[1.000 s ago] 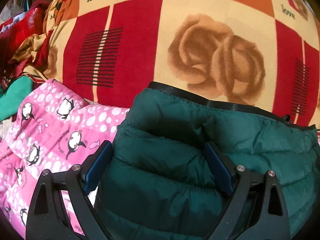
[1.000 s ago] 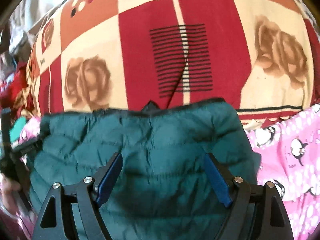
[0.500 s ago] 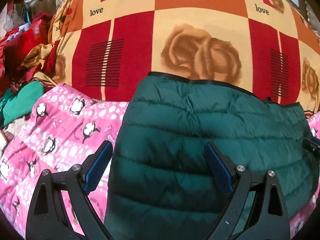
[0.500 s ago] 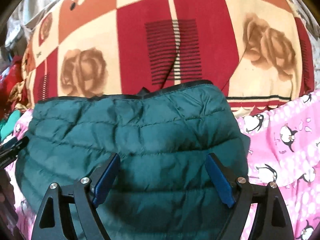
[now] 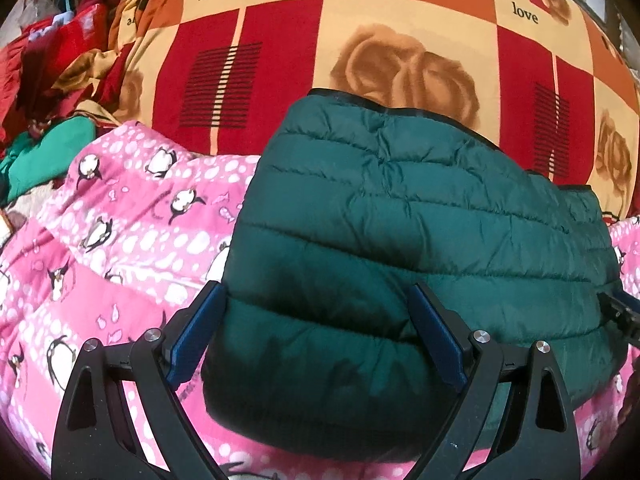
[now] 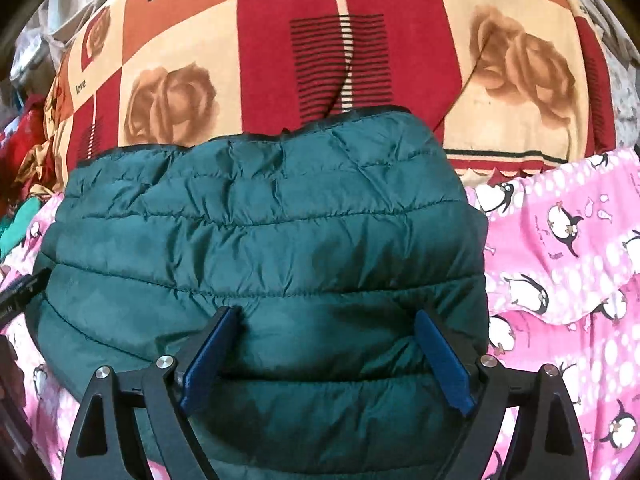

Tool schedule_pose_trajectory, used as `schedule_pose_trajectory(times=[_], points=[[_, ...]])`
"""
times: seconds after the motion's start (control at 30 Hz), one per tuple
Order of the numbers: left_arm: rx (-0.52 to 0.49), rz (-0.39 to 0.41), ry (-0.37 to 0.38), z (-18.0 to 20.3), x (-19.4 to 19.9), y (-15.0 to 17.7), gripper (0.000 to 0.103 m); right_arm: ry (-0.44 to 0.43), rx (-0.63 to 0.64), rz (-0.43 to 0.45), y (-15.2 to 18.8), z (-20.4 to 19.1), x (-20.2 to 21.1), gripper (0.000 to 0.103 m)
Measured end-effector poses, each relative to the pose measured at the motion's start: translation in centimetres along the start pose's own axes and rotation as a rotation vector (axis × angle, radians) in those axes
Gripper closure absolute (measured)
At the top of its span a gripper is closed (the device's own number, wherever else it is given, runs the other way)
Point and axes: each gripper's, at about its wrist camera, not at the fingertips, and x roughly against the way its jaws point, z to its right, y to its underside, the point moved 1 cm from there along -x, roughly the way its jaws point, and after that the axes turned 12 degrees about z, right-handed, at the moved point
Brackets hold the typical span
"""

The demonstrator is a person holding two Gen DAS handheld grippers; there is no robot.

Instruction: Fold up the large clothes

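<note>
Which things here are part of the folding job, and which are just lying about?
In the job:
- green puffer jacket
- left gripper, open over it
- right gripper, opening over it

Lying about:
- pink penguin quilt
- rose-print blanket
- red clothes heap
- green cloth

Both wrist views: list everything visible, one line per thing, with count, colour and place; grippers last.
puffer jacket: one, dark green, quilted, folded, lying on the pink blanket in front of both grippers.
penguin blanket: one, pink with white spots, under and beside the jacket.
rose blanket: one, red, orange and cream checks, printed "love", behind the jacket.
clothes heap: several, red and green, far left in the left wrist view.
left gripper: one, black with blue pads, jaws open over the jacket's left end.
right gripper: one, black with blue pads, jaws opening, jacket between them.
</note>
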Motion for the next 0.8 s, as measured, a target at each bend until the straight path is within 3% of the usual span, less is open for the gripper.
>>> schedule_pose_trajectory(times=[0.2, 0.5, 0.8], points=[[0.004, 0.002, -0.002, -0.2, 0.6, 0.4, 0.010, -0.013, -0.002, 0.017, 0.3, 0.0, 2.2, 0.014], [-0.017, 0.020, -0.017, 0.1, 2.0, 0.9, 0.010, 0.010, 0.022, -0.011, 1.7, -0.5, 1.8, 0.009], [-0.033, 0.059, -0.007, 0.7, 3.9, 0.8, 0.010, -0.027, 0.039, 0.013, 1.3, -2.0, 3.8, 0.009]])
